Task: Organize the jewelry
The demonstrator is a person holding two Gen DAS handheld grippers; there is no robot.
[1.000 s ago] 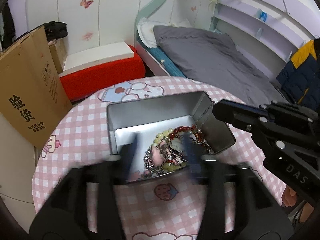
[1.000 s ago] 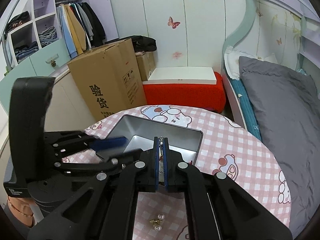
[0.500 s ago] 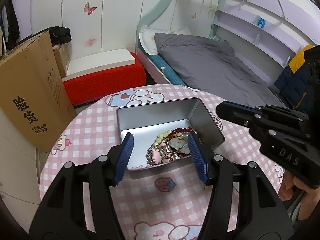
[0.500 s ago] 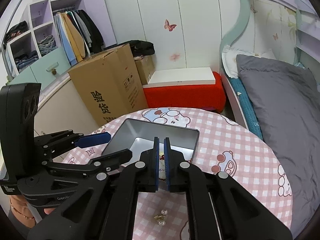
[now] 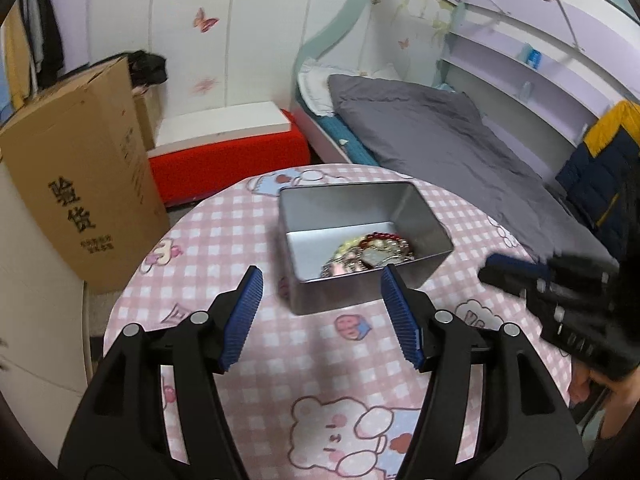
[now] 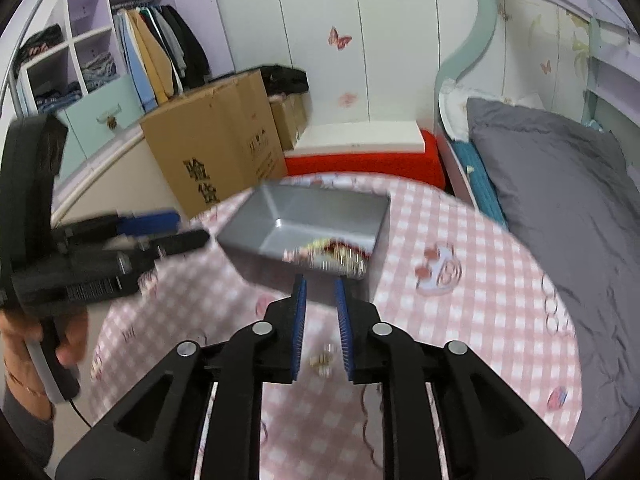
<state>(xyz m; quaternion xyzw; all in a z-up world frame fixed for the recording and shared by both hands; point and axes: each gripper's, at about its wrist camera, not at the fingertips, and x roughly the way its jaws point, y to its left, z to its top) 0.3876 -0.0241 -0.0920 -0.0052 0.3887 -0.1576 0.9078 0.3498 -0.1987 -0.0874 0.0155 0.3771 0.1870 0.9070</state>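
Both tongs stand open and empty: left tongs [image 5: 320,312] wide, right tongs [image 6: 320,320] just parting. Earrings [image 6: 323,359] lie low-centre on the tabletop [image 6: 460,320], near the tin [image 5: 360,240]; a hurried pinch could flick them away.

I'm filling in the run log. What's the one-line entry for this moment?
left gripper: open, empty | right gripper: just opening, empty | tin: jewelry inside | earrings: on table

Cardboard box [image 5: 76,184] far left of the table: large black Chinese characters 验货 on its side, smaller print below too small to read.
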